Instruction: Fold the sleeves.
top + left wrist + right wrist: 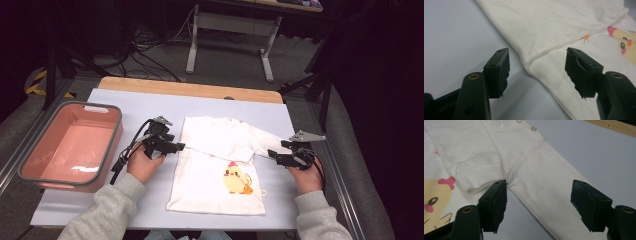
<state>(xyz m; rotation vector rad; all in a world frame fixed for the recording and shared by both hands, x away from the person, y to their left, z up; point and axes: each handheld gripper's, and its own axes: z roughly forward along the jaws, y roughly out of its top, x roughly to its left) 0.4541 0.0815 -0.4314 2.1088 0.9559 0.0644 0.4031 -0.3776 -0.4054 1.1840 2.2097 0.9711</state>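
A white child's shirt (220,160) with a yellow chick print (236,180) lies flat on the table. Its left sleeve is folded across the chest (554,27); the right sleeve (544,180) stretches out toward the table's right side. My left gripper (181,146) is open at the shirt's left edge, its jaws straddling the folded sleeve's edge (534,60). My right gripper (271,156) is open at the end of the right sleeve, with the sleeve lying between and just beyond its jaws. Nothing is held.
A pink bin with a grey rim (70,147) stands empty at the table's left. The pale table cover (150,100) ends at a wooden strip (190,89) at the back. Desk legs and cables are on the floor beyond.
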